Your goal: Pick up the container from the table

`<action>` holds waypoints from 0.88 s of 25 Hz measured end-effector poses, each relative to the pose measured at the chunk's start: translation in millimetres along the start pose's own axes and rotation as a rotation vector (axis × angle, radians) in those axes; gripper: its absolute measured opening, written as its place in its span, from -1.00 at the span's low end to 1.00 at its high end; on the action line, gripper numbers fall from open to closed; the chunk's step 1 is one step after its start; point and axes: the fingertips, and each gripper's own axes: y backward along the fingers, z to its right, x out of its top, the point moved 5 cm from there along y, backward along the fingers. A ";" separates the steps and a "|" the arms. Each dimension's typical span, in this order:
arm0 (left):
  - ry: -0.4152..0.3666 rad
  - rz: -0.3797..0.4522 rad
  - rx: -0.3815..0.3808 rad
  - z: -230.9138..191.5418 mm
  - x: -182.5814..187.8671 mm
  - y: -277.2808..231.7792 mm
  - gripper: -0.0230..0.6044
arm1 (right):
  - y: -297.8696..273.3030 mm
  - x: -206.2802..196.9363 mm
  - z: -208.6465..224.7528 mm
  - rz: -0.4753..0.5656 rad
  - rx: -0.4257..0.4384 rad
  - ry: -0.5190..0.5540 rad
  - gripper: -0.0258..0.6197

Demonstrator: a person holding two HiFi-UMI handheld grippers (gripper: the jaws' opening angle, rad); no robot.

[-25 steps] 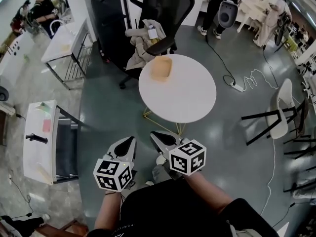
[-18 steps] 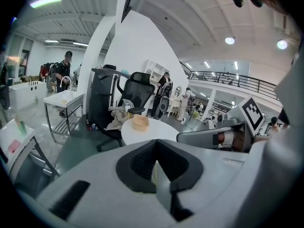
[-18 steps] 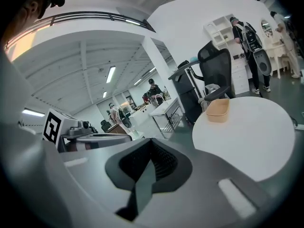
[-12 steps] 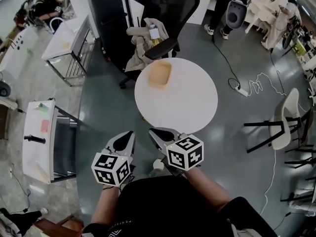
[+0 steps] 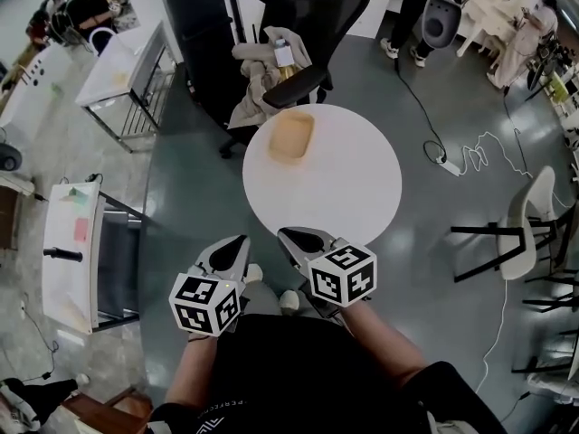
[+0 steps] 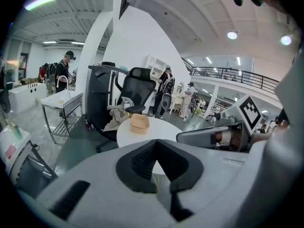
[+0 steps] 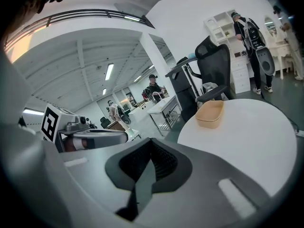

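Both gripper views hide the inside of the container (image 5: 291, 136); the head view shows it. My left gripper (image 5: 241, 241) and right gripper (image 5: 283, 234) are pressed together, empty.

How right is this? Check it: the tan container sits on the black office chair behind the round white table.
Wrong in one respect. The tan container sits on the round white table itself, at its far side, in front of the black office chair; the head view shows it.
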 end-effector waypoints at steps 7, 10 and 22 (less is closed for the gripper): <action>-0.007 -0.009 -0.017 -13.4 13.3 -26.0 -0.92 | -10.4 10.1 24.7 0.008 -0.023 -0.021 -0.92; -0.011 -0.008 -0.030 -24.0 23.7 -39.5 -0.92 | -20.5 20.3 34.8 0.015 -0.035 -0.026 -0.92; -0.003 -0.044 -0.068 -81.9 63.5 -102.3 -0.92 | -83.0 64.1 84.1 -0.038 -0.111 0.026 -0.89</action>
